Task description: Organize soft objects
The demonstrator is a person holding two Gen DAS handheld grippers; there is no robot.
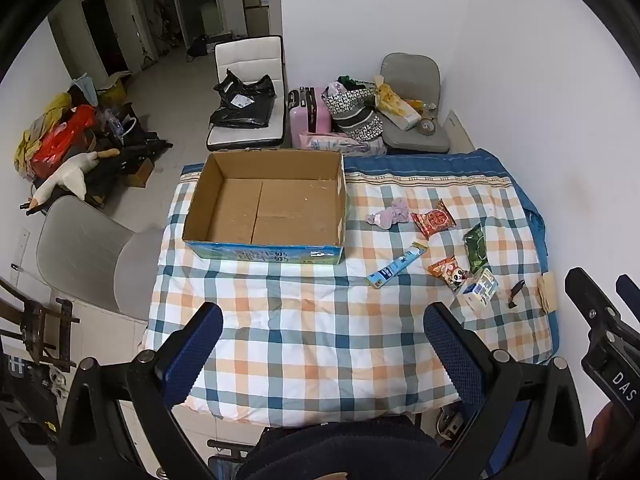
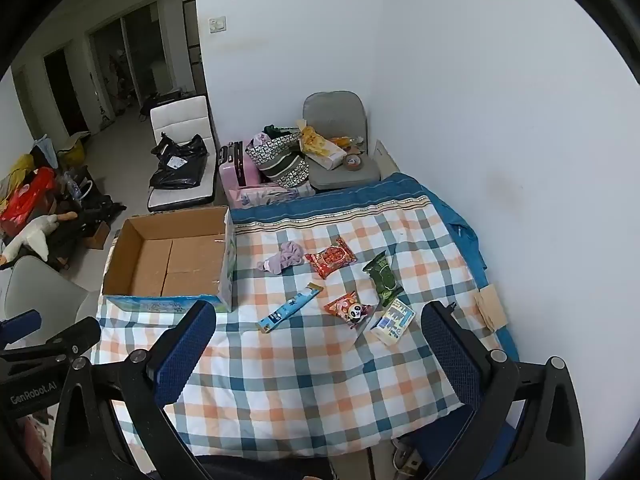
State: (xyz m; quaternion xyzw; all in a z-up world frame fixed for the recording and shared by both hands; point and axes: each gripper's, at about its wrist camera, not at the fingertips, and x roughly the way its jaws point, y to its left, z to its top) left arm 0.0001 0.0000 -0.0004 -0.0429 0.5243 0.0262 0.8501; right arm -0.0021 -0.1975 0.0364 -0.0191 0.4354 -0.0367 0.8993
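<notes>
An open, empty cardboard box [image 1: 264, 204] [image 2: 168, 260] stands on the checked quilt [image 1: 320, 320] [image 2: 320, 360]. Right of it lie a lilac soft toy [image 1: 390, 216] [image 2: 286, 259], a red snack packet [image 1: 434, 218] [image 2: 331, 256], a green packet [image 1: 476, 248] [image 2: 383, 278], a blue tube box [image 1: 396, 266] [image 2: 290, 309], an orange panda packet [image 1: 450, 272] [image 2: 350, 307] and a white-blue carton [image 1: 480, 286] [image 2: 393, 320]. My left gripper [image 1: 322, 320] is open and empty above the near quilt. My right gripper [image 2: 320, 320] is open and empty, nearer the items.
A white wall runs along the right. Behind the quilt stand a grey chair [image 1: 414, 112], a pink suitcase [image 1: 310, 114] and a white chair with black bags [image 1: 248, 96]. A grey chair [image 1: 84, 248] stands left; clutter and a goose plush [image 1: 68, 176] lie on the floor.
</notes>
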